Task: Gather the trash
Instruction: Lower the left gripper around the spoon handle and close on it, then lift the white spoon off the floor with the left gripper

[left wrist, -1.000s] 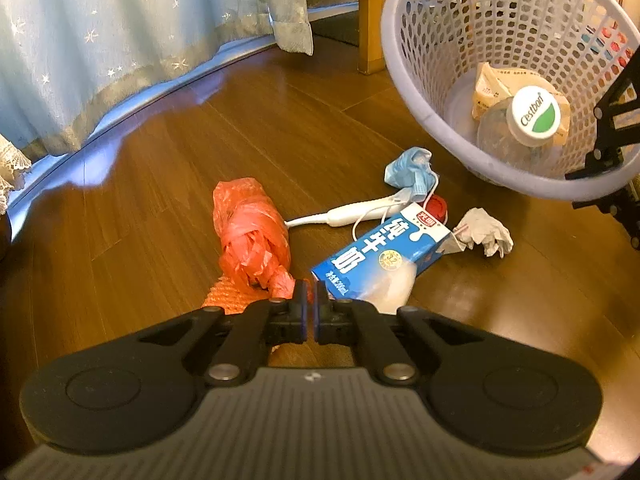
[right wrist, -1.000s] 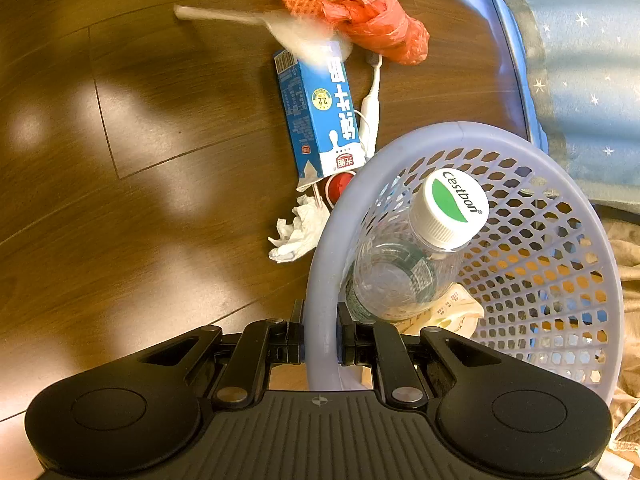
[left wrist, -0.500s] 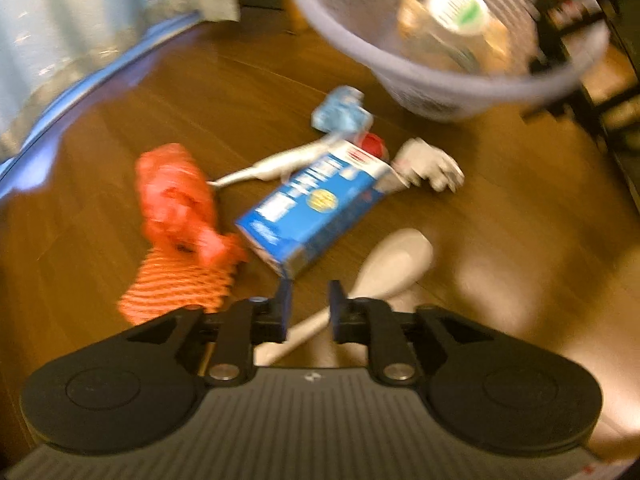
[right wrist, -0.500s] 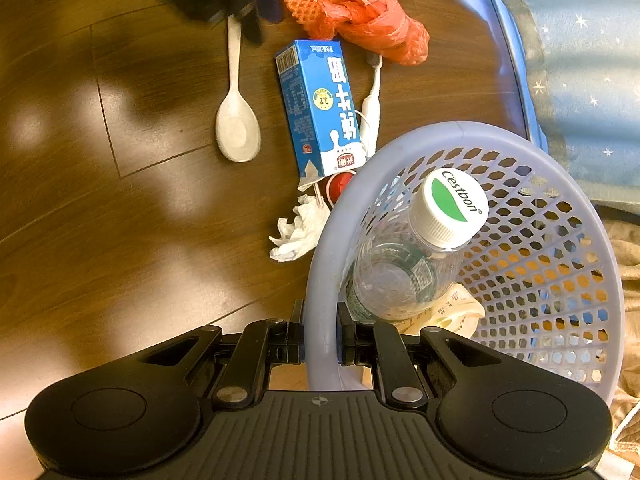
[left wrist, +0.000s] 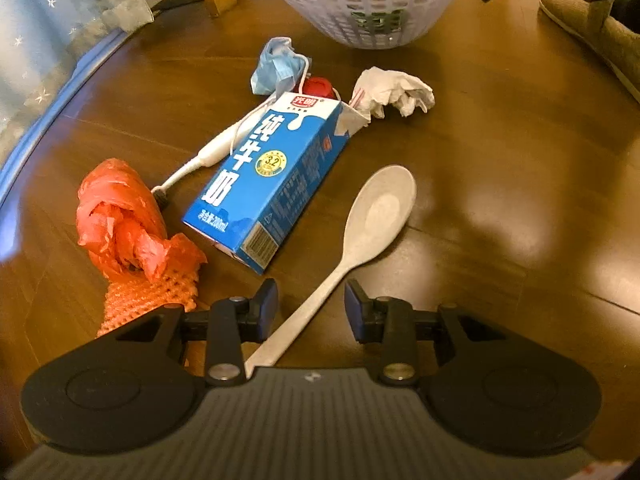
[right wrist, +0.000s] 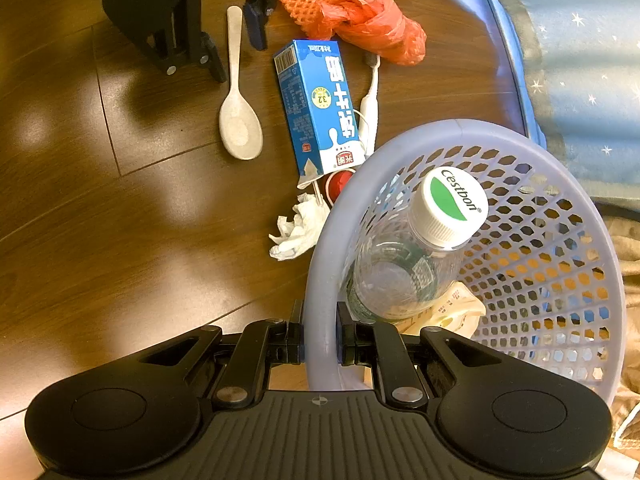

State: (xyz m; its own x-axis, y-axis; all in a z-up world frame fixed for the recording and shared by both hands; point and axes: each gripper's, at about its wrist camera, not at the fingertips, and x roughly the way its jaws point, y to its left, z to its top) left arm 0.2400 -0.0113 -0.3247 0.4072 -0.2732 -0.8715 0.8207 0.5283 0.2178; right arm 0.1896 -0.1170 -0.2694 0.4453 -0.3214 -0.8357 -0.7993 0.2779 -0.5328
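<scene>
left gripper (left wrist: 311, 306) open, spoon (left wrist: 362, 224) handle between fingers, on floor | right gripper (right wrist: 319, 340) clamps basket (right wrist: 320, 264) rim | risk: thin flat handle may slip; basket may tip, spilling bottle (right wrist: 412, 256)

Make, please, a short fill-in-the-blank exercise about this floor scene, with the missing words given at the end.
1. The right gripper is shut on the rim of the ____.
2. The handle of the spoon lies between the fingers of the open ____ gripper.
3. Inside the basket stands a clear bottle with a white and ____ cap.
4. The milk carton lying on the floor is mainly ____ in colour.

Missing words: basket; left; green; blue
</scene>
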